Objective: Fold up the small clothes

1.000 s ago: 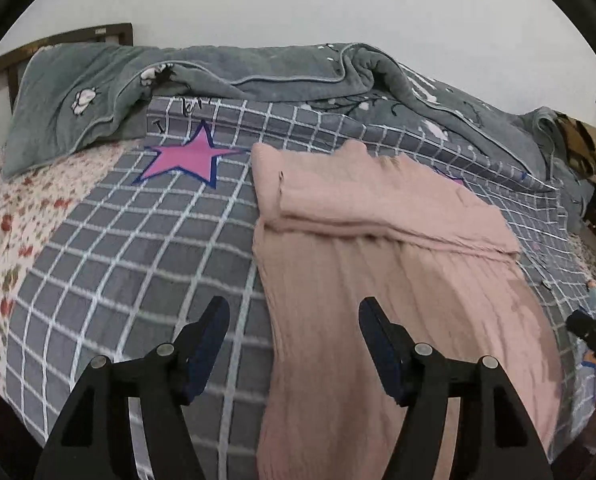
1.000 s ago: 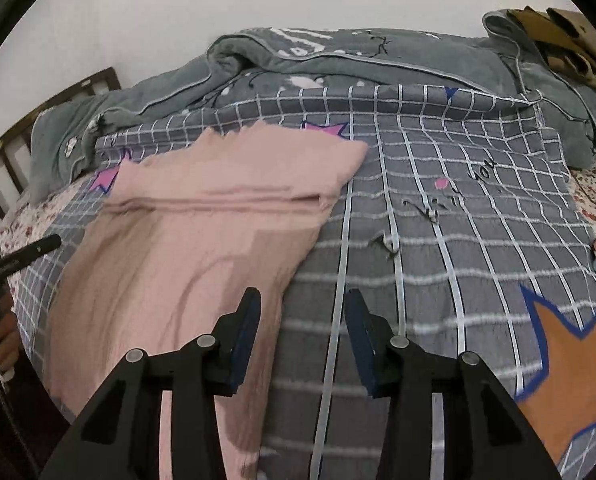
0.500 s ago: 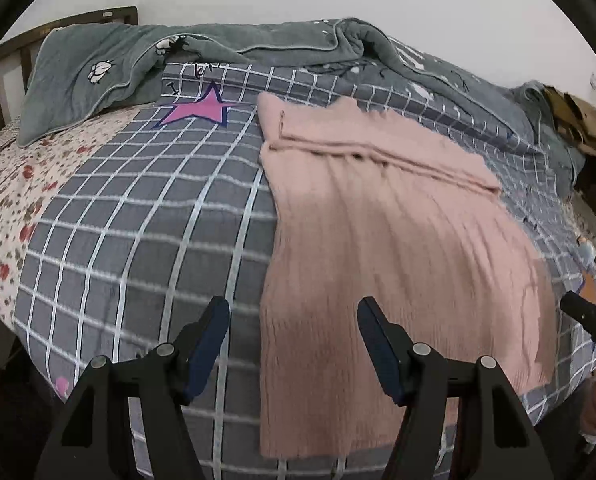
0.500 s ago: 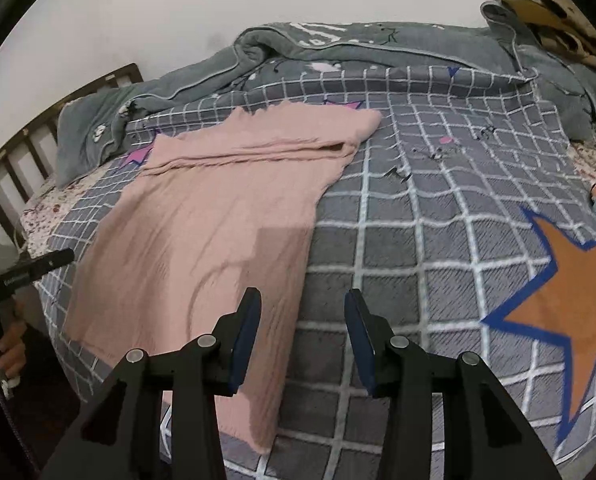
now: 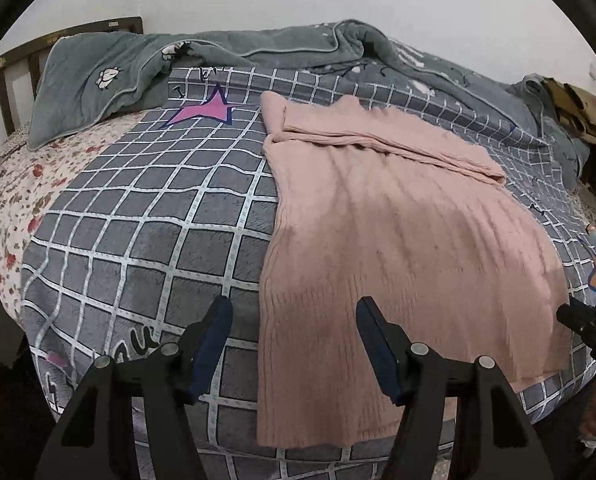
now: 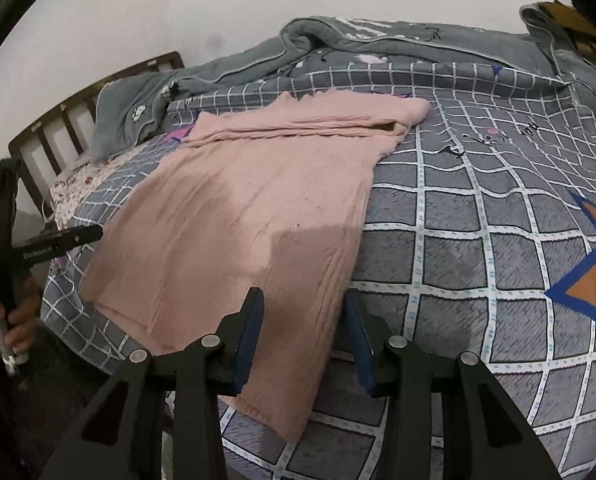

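Lying flat on the grey checked quilt (image 5: pixel 146 216) of the bed, the pink knitted garment (image 5: pixel 377 240) stretches from the near edge of the bed up toward the rumpled grey-green blanket (image 5: pixel 234 52) heaped along the wall side. Its far end is folded over on itself into a thicker band, just short of that blanket, and its near hem sits close to the quilt's front edge.

Above the garment's near left corner hover the left tongs (image 5: pixel 294 340), their blue-padded jaws standing well apart with nothing between them; the garment's left border runs through the gap below, untouched. The right tongs (image 6: pixel 303 336) hang over the garment's near right corner with a narrower gap, also gripping nothing, the cloth's right edge passing beneath them.

Left of the garment, the quilt bears a pink star (image 5: pixel 206 110) near the blanket, and beyond the quilt's left edge a floral sheet (image 5: pixel 14 184) shows. Right of the garment, an orange star (image 6: pixel 593 280) with a blue outline is printed on the quilt. A dark wooden headboard (image 6: pixel 58 128) stands beyond the garment's left side. From the right wrist view a hand (image 6: pixel 14 320) grasping a black handle shows at the far left, off the garment's near left corner.
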